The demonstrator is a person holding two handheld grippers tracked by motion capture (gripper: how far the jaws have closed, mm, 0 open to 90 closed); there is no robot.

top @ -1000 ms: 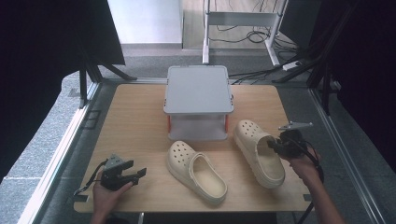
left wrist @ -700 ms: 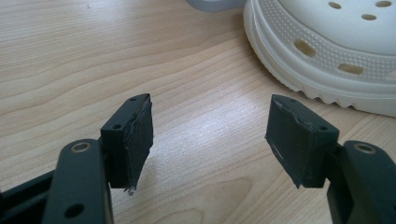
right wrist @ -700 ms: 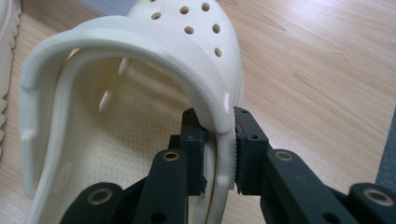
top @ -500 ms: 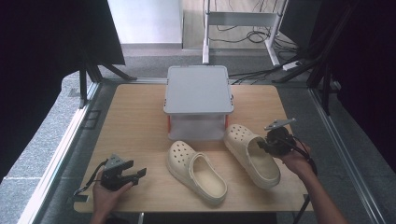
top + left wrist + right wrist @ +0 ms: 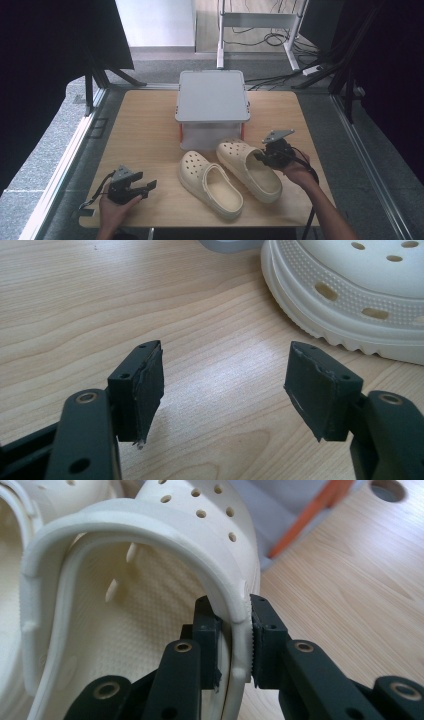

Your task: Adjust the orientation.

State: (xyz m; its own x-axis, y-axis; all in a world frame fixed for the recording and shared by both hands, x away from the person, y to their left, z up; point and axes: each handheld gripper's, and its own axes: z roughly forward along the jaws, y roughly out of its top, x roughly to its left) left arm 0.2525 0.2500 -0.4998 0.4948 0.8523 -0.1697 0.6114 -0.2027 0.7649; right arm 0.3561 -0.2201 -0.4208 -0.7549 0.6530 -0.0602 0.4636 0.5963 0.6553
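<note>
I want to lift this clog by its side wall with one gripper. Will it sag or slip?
The clog looks like light moulded foam, so probably an easy lift. The right gripper pinches only the thin rim, which may flex and let the toe droop. The ribbed edge should resist slipping.

A light wooden table [image 5: 150,130] stands on grey floor [image 5: 45,150]; dark, perhaps curtained panels [image 5: 50,40] flank it.

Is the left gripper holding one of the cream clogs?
No, the left gripper is open over bare table, with the clog lying apart beyond it.

Left claw [image 5: 227,390] gapes empty over the wooden table [image 5: 75,305], a cream clog [image 5: 360,300] seemingly just ahead
</note>
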